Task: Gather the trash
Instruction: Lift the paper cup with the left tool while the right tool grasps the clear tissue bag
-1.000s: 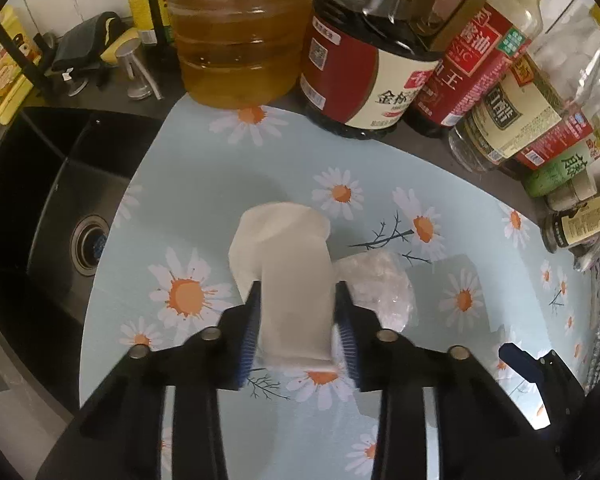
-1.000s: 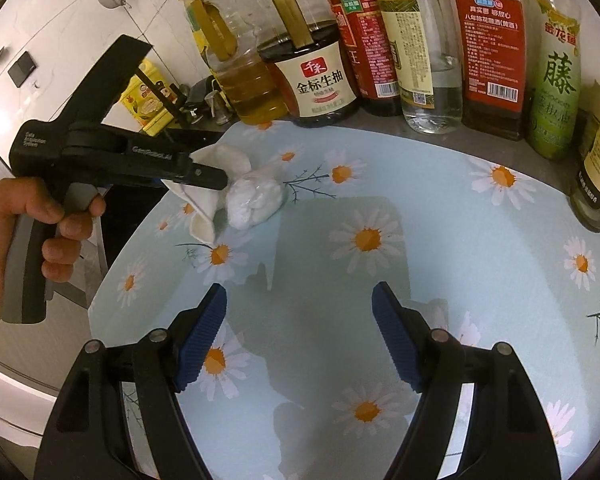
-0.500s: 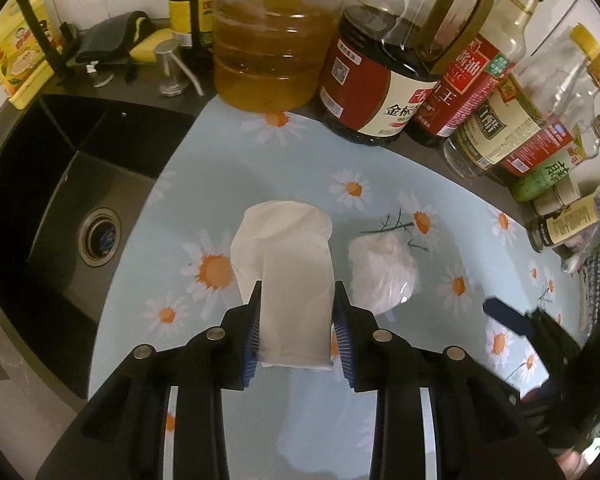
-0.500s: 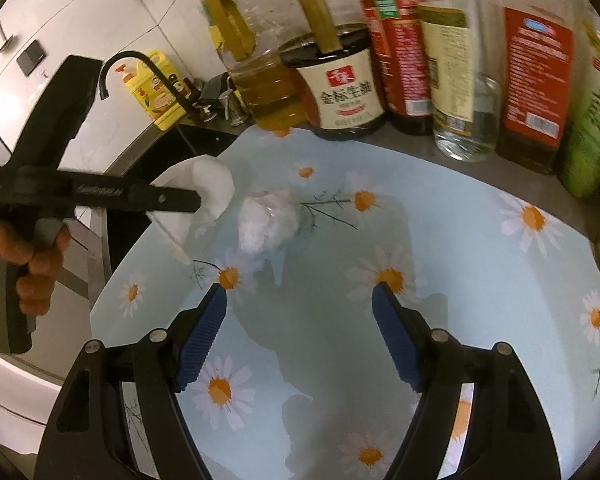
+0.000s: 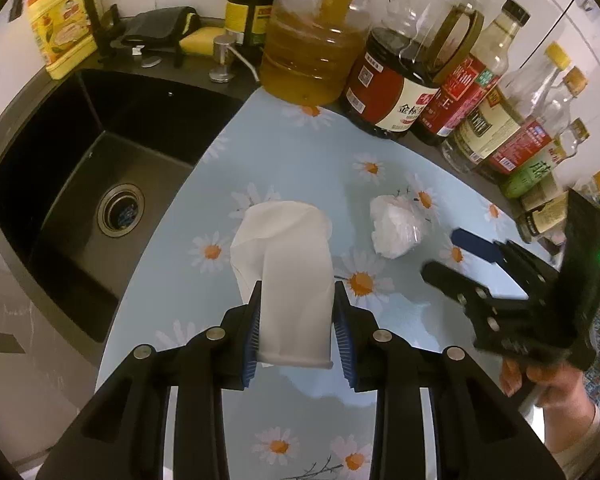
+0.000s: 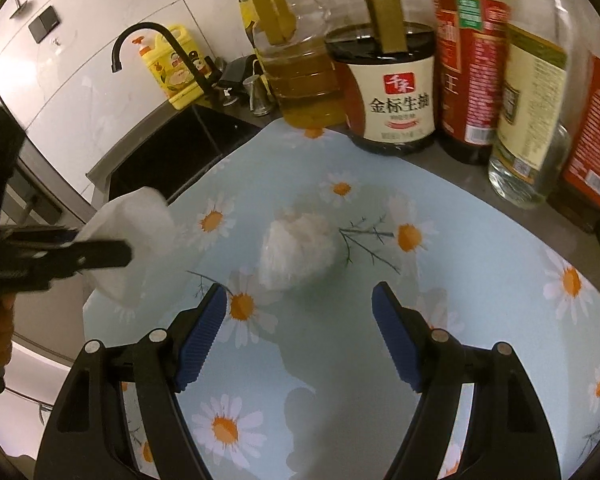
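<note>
My left gripper [image 5: 296,330] clamped the white tissue [image 5: 288,264] — my right gripper [image 6: 298,334] gaped empty, the crumpled wad [image 6: 296,250] uncollected.

Your left gripper [image 5: 296,332]: its blue pads [image 5: 252,336] clamp a white paper tissue [image 5: 288,276], which stands up out of the jaws.
Tissue: lifted clear of the daisy mat [image 5: 300,152], over its sink-side edge.
Crumpled wad [image 5: 396,228]: lies on the mat, towards its bottle-side edge, apart from your tissue.
Your right gripper [image 5: 448,254]: at the mat's right edge, just beside the wad, jaws apart and empty.
Sink [image 5: 76,184]: left of the mat.
Bottles [image 5: 384,80]: line the mat's far edge.
</note>
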The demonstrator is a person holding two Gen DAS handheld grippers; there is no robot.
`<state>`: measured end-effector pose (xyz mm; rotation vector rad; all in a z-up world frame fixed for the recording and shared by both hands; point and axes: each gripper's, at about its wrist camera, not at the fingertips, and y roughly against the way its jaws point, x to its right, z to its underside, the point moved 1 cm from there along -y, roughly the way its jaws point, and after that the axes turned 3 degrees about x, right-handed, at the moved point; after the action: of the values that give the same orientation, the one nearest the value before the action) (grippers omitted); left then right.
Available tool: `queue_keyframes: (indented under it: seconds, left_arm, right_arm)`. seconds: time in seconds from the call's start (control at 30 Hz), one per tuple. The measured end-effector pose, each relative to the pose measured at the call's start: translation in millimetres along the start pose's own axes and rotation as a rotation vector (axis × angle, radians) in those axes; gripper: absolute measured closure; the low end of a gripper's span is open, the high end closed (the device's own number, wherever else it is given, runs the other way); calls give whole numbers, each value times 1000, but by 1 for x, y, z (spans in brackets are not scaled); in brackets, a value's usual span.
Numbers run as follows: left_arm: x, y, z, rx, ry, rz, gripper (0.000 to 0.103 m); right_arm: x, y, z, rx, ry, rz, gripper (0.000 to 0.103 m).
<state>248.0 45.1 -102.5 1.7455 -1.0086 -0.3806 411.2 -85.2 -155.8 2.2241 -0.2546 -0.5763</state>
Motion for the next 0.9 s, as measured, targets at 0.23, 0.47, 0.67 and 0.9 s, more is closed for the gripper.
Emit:
queue_keyframes:
  seconds: [0.23,0.47,0.67,0.9]
  left_arm:
    - [-11,15,26,26,8,-17,72]
    - [-26,22,55,24,60,-32,72]
    - [-38,22,74,6,117,-36,72]
    - [-44,34,87,20,131,-21,72]
  right_arm:
    - [0,-19,-13,-28,10,-7,28]
    - [-7,-36,-20,-47,37,-14,28]
    - [-9,-49,-24,-65,36,5,28]
    - [-15,-51,-22,-77,58,35,50]
